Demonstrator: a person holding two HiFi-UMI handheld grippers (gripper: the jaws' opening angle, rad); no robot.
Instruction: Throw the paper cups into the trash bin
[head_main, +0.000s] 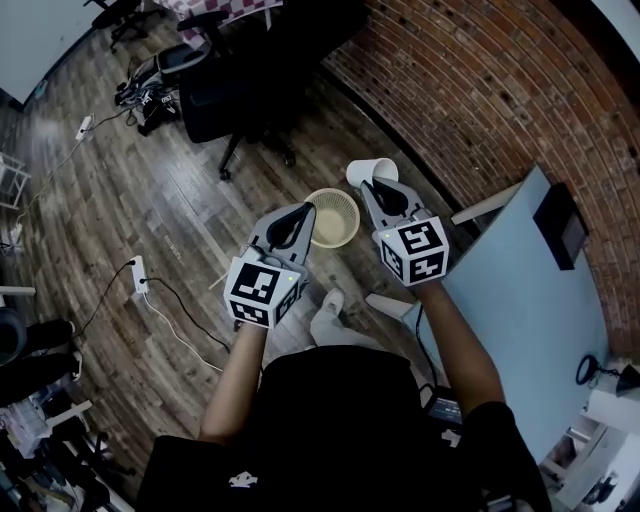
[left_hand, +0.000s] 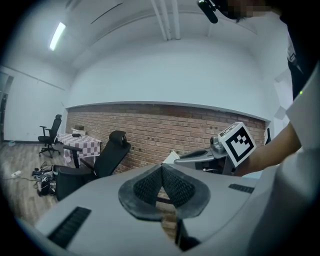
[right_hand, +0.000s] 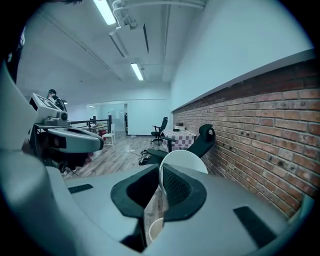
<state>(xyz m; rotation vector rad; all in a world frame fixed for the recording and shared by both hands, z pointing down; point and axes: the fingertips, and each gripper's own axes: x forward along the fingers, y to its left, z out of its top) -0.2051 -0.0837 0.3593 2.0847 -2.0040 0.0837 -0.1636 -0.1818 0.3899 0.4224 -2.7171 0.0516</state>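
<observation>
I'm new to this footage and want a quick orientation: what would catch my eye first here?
First, the white paper cup, pinched by its rim in the right hand-held gripper. In the head view it shows just up and right of the round beige trash bin on the wooden floor. The left hand-held gripper is shut and empty at the bin's left edge, and a red brick wall runs along the right.

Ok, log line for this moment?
right gripper: shut on paper cup | left gripper: shut, empty | trash bin: cup not in
</observation>
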